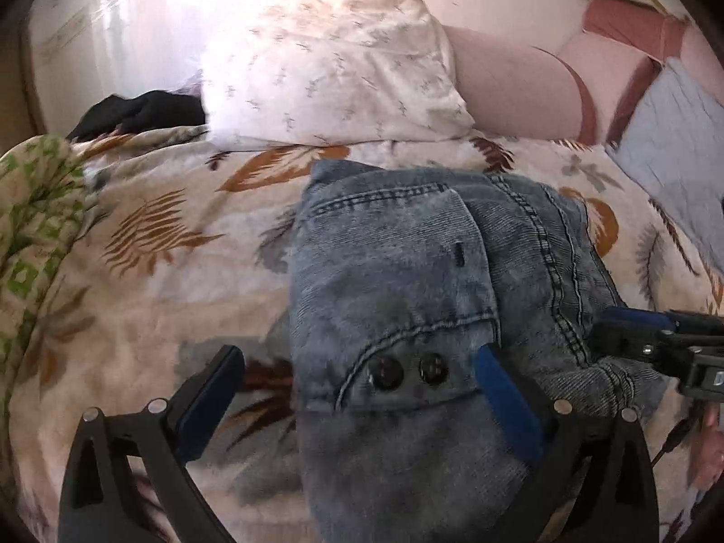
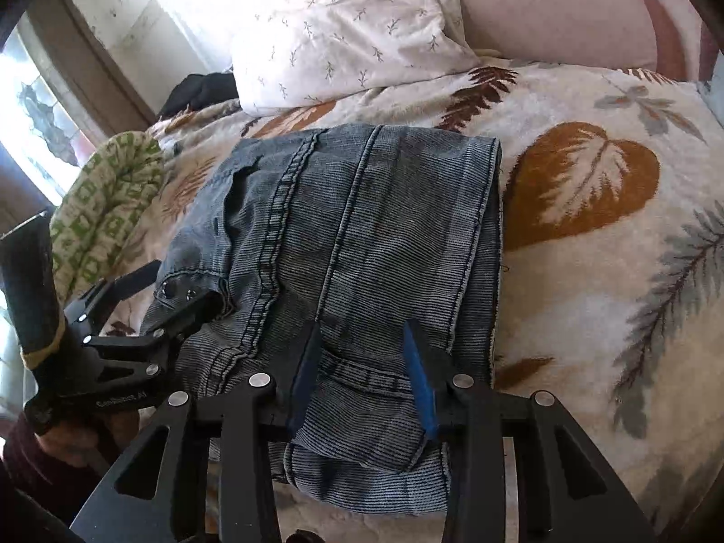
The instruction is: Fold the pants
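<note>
Folded blue-grey jeans (image 1: 407, 249) (image 2: 362, 208) lie on a leaf-print blanket (image 2: 588, 190) on a bed. My left gripper (image 1: 357, 366) stands wide open. Its pads straddle the jeans' near corner, where two dark buttons (image 1: 407, 371) show, and they do not press on it. In the right wrist view the left gripper (image 2: 172, 292) sits at the jeans' left edge. My right gripper (image 2: 364, 344) is on the jeans' near edge, with a thick fold of denim filling the gap between its blue pads. In the left wrist view the right gripper (image 1: 633, 335) shows at the jeans' right side.
A white pillow (image 1: 335, 68) and a pink headboard (image 1: 511, 86) lie beyond the jeans. A green patterned cloth (image 1: 36, 208) and a dark garment (image 1: 145, 111) are at the left. A pale blue cushion (image 1: 669, 154) is at the right. A person's hand (image 2: 68, 443) holds the left gripper.
</note>
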A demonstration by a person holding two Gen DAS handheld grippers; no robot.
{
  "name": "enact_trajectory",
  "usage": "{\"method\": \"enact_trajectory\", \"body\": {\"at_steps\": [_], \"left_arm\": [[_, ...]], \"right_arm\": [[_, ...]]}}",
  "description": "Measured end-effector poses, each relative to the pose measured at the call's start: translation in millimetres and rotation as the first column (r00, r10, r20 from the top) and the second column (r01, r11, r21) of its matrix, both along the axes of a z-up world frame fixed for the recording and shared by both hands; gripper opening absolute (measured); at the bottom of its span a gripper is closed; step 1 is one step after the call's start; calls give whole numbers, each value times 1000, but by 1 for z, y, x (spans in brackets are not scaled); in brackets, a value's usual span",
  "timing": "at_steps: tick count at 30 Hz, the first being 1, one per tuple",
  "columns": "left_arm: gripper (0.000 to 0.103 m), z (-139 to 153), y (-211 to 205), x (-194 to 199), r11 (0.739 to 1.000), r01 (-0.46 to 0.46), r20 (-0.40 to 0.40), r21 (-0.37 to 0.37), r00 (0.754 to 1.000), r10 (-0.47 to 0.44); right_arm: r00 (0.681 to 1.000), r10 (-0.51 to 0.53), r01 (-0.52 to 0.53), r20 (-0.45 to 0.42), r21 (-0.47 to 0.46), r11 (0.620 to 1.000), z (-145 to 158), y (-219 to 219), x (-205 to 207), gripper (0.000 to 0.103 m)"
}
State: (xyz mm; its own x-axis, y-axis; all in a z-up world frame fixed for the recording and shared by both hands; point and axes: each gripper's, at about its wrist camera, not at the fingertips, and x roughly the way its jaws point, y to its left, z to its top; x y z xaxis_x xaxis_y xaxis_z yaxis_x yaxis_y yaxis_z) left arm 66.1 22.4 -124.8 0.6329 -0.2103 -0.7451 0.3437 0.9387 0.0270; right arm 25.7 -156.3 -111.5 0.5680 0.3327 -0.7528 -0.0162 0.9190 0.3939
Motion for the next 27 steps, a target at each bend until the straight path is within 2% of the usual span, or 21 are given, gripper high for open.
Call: {"method": "enact_trajectory", "body": {"at_steps": [2,4,6,7,10,13,20,27], "left_arm": [[103,12,3,-15,999,-25,43,21,999,24],[103,27,5,-37,998,-37,122,55,992,30],[103,41,7,-58,996,-46,187,82,982,30],[103,47,8,-70,995,-47,212,90,977,27],[103,63,12,-96,994,-49,251,99,968,22],[103,75,15,-119,994,-45,271,97,962,17],[103,99,22,-156,995,-52,321,83,947,23],[103,105,37,-160,994,-80,331,77,942,50]], "right_arm": [[999,-28,28,17,23,999,13,-3,-12,47],[996,-54,53,71,12,999,29,-6,-28,53],[985,-78,80,153,-12,997,49,-8,-51,55],[976,-93,97,197,-10,995,60,-10,-65,59],[945,-151,146,290,39,989,81,-15,-99,75],[917,-172,176,361,22,984,98,-13,-130,77],[909,-199,203,365,30,979,102,-11,-159,78],[902,-244,270,356,-24,963,101,-18,-169,80]]}}
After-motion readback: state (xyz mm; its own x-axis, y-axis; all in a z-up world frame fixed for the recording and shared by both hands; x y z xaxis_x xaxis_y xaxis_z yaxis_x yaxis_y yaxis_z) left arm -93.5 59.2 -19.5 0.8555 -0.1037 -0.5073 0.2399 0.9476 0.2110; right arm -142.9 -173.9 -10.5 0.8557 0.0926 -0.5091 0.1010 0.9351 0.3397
